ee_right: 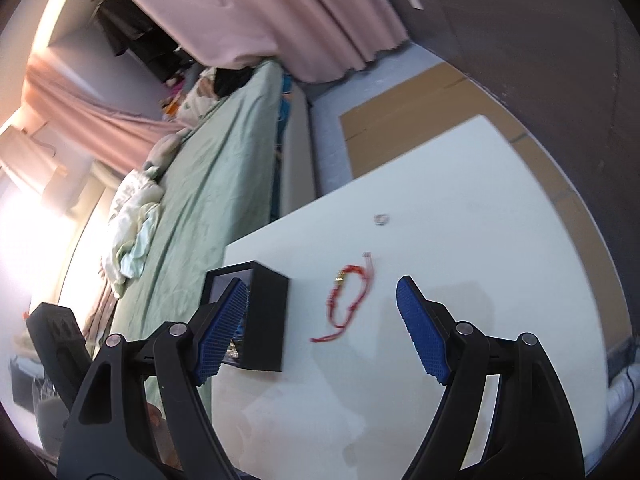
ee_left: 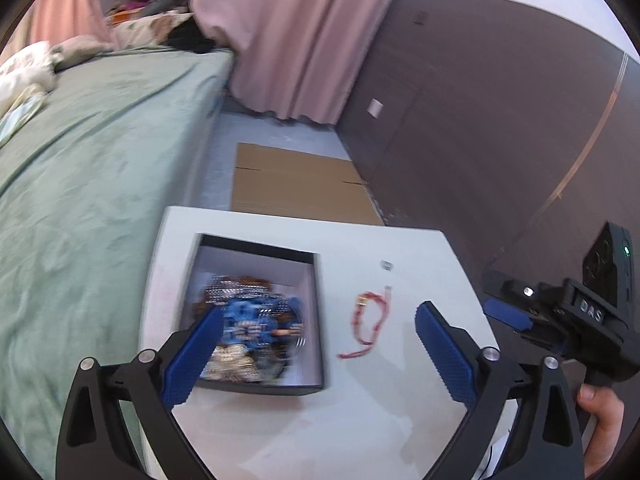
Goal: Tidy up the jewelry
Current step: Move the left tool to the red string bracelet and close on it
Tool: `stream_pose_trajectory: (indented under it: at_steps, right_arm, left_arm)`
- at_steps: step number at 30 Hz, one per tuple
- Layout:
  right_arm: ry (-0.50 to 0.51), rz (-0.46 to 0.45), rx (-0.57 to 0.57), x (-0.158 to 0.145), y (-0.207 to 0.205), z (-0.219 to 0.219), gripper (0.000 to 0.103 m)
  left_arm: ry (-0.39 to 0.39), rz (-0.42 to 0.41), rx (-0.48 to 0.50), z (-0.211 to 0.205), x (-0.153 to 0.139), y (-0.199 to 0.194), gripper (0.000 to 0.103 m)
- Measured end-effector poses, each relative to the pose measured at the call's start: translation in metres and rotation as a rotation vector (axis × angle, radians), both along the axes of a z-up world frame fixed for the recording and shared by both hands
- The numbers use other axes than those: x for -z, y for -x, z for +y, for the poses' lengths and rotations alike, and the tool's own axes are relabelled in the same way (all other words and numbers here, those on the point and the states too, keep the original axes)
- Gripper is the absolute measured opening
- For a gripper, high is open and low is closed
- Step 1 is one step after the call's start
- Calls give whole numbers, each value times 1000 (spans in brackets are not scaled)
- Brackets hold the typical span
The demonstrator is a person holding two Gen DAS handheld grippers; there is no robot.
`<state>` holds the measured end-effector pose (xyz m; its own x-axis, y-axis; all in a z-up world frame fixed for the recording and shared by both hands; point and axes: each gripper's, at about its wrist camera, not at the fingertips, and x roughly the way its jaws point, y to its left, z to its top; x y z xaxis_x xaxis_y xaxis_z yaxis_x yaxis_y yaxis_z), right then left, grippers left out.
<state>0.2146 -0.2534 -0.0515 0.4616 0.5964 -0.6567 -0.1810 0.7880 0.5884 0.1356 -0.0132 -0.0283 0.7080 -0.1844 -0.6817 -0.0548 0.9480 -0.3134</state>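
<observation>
White counter [ee_left: 360, 420] beside a bed [ee_left: 100, 180] with a green sheet; pink curtains [ee_left: 288, 40] behind, flat cardboard [ee_left: 300, 184] on the floor.

Black box [ee_left: 316, 320], open top, sits at the counter's left part. Already holds a heap of jewelry [ee_left: 248, 332]: blue pieces, something silvery, something gold-toned. Judged from that, sorting is well under way.

Still out on the counter: a red cord bracelet [ee_right: 348, 300] with a small gold bead, lying loose just right of the box, and a small silver piece [ee_right: 381, 219] farther back, well apart from the bracelet. Likely these two remain to go in.

Left hand-held gripper [ee_left: 316, 344]: jaws spread wide, holding nothing, hanging over the box's right wall and the bracelet. Right hand-held gripper [ee_right: 320, 324]: also wide apart and empty, aimed at the bracelet, not touching it.

Hard to read: box contents are motion-blurred in the left wrist view, so single pieces cannot be separated. From the right wrist view the box interior is mostly hidden by its wall and the left finger. The silver piece is too small to say whether ring or earring. Near counter edge cut off.
</observation>
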Motion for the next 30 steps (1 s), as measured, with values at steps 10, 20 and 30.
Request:
stream_pose_trajectory:
  at_steps: [10,20,30]
  right_arm:
    - [-50,112,106,16,-11,-55,77]
    - [-84,123,178,13,-16,-90,77]
    - [-85,123,189,11,-18,-98,77]
  left_arm:
    - [-49,85,128,-61,9,-42,54]
    - [-127,193,201,-97,51,-82,36]
    - [-142,290,188,-99,94,-105,24]
